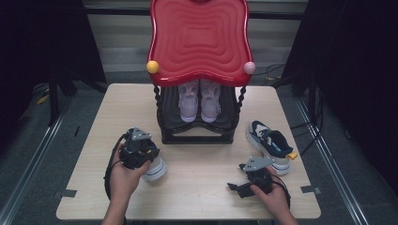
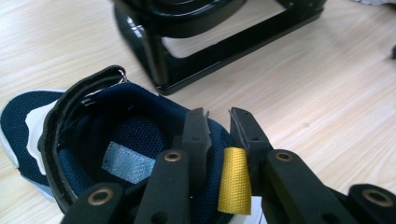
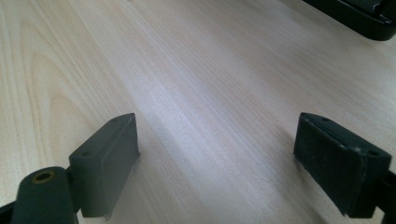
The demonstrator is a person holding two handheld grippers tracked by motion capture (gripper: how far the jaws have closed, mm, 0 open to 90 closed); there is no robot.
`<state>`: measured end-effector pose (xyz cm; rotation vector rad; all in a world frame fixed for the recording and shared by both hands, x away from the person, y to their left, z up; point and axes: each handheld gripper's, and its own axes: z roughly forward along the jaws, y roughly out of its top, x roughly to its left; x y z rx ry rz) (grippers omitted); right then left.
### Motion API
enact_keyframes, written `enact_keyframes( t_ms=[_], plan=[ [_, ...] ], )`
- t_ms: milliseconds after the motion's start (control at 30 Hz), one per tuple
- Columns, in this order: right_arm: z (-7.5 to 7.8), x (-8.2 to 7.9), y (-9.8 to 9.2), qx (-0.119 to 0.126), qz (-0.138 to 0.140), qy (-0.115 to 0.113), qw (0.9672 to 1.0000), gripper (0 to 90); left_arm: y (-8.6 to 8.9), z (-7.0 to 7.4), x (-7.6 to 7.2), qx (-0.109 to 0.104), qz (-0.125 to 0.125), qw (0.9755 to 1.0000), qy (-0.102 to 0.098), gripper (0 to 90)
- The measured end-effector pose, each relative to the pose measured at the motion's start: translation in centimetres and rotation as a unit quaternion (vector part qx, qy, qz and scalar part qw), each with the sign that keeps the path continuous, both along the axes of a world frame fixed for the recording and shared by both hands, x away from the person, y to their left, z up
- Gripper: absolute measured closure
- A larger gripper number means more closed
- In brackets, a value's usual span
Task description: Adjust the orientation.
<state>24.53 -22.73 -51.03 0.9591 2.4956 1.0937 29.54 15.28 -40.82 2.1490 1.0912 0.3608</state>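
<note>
Left gripper (image 2: 218, 126): clamped on navy shoe's (image 2: 93, 149) heel collar, by the yellow tab (image 2: 234, 179).
Right gripper (image 3: 215, 140): wide apart, nothing between, over the table (image 3: 196, 70).
Shoe lift: unclear, probably resting.

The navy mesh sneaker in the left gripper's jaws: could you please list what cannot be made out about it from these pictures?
- High view: the left gripper and the hand cover most of the navy mesh sneaker; just its white sole end shows.
- Left gripper view: the sneaker's heel is cut off by the bottom edge, behind the jaws and the yellow woven pull tab.
- Its grey tongue label is too blurred to read.
</note>
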Motion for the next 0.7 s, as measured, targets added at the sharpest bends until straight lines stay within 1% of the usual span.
enact_keyframes(
  t_ms=[33, 100, 133, 233, 300, 333, 367, 433, 467, 533, 567, 600, 633, 667, 700],
  plan=[
    [0.0, 0.0, 0.0, 0.0, 0.0, 0.0, 1.0, 13.3, -0.2, -0.2, 0.1, 0.006, -0.009, 0.9999, 0.004, 76.7],
    [0.0, 0.0, 0.0, 0.0, 0.0, 0.0, 1.0, 13.3, -0.5, -0.4, 0.0, 0.007, -0.013, 0.9999, 0.005, 76.5],
    [0.0, 0.0, 0.0, 0.0, 0.001, 0.0, 1.0, 13.3, -0.9, -0.6, 0.0, 0.018, -0.019, 0.9996, 0.006, 76.4],
    [0.0, 0.0, 0.0, 0.0, 0.0, 0.0, 1.0, 13.3, -1.0, -0.7, 0.1, 0.024, -0.03, 0.9992, 0.011, 75.4],
    [0.0, 0.0, 0.0, 0.0, 0.001, -0.001, 1.0, 13.3, -0.8, -0.6, 0.3, 0.028, -0.037, 0.9988, 0.019, 73.8],
    [0.0, 0.0, 0.0, 0.0, 0.0, 0.0, 1.0, 13.3, -0.7, -0.6, 0.4, 0.026, -0.042, 0.9984, 0.026, 72.7],
    [0.0, 0.0, 0.0, 0.0, 0.0, 0.001, 1.0, 13.3, -0.6, -0.6, 0.5, 0.032, -0.048, 0.9978, 0.033, 72.2],
    [0.0, 0.0, 0.0, 0.0, 0.0, 0.001, 1.0, 13.3, -0.6, -0.5, 0.8, 0.042, -0.055, 0.9968, 0.04, 69.1],
    [0.0, 0.0, 0.0, 0.0, 0.0, 0.001, 1.0, 13.3, -0.5, -0.4, 0.9, 0.038, -0.058, 0.9964, 0.049, 67.2],
    [0.0, 0.0, 0.0, 0.0, 0.0, 0.0, 1.0, 13.3, -0.3, 0.0, 1.1, 0.044, -0.062, 0.996, 0.047, 61.8],
    [0.0, 0.0, 0.0, 0.001, 0.0, 0.001, 1.0, 13.3, -0.2, 0.3, 1.2, 0.045, -0.069, 0.9954, 0.048, 59.5],
    [0.0, 0.0, 0.0, 0.0, 0.001, 0.0, 1.0, 13.3, -0.1, 0.6, 1.4, 0.046, -0.077, 0.9945, 0.054, 56.4],
    [0.0, 0.0, 0.0, 0.0, 0.001, 0.001, 1.0, 13.3, -0.1, 0.8, 1.4, 0.053, -0.08, 0.994, 0.053, 54.0],
    [0.0, 0.0, 0.0, 0.0, 0.0, 0.001, 1.0, 13.3, 0.0, 1.0, 1.5, 0.06, -0.087, 0.9928, 0.057, 51.5],
    [0.0, 0.0, 0.0, 0.0, 0.0, 0.0, 1.0, 13.3, 0.0, 1.0, 1.5, 0.06, -0.087, 0.9928, 0.057, 48.8]
  ],
)
